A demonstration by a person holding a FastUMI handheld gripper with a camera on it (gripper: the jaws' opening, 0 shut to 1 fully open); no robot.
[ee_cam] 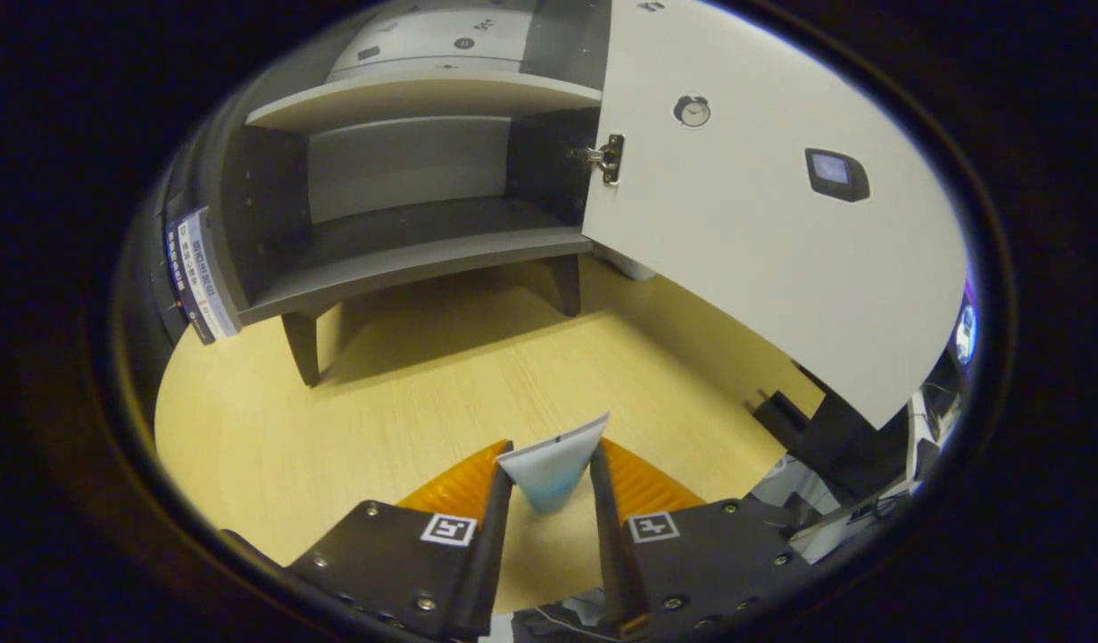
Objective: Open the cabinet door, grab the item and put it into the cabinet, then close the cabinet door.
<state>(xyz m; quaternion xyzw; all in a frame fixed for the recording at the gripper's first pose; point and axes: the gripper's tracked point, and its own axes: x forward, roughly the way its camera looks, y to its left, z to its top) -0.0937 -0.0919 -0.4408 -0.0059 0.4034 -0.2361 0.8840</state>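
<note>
A small white and light-blue tube (pixel 553 464) is pinched between my two fingers, its flat crimped end pointing forward and up. My gripper (pixel 551 478) is shut on it and held above the wooden tabletop (pixel 442 393). Beyond the fingers stands a grey cabinet (pixel 406 179) on short legs. Its white door (pixel 763 223) is swung wide open to the right, hinge (pixel 610 158) showing. The lower shelf (pixel 406 237) inside is dark and bare, with another shelf above it.
A label strip (pixel 196 272) runs down the cabinet's left side. The open door reaches out over the table's right part, with dark equipment (pixel 835 446) below its lower corner past the table edge. Light wood lies between my fingers and the cabinet legs.
</note>
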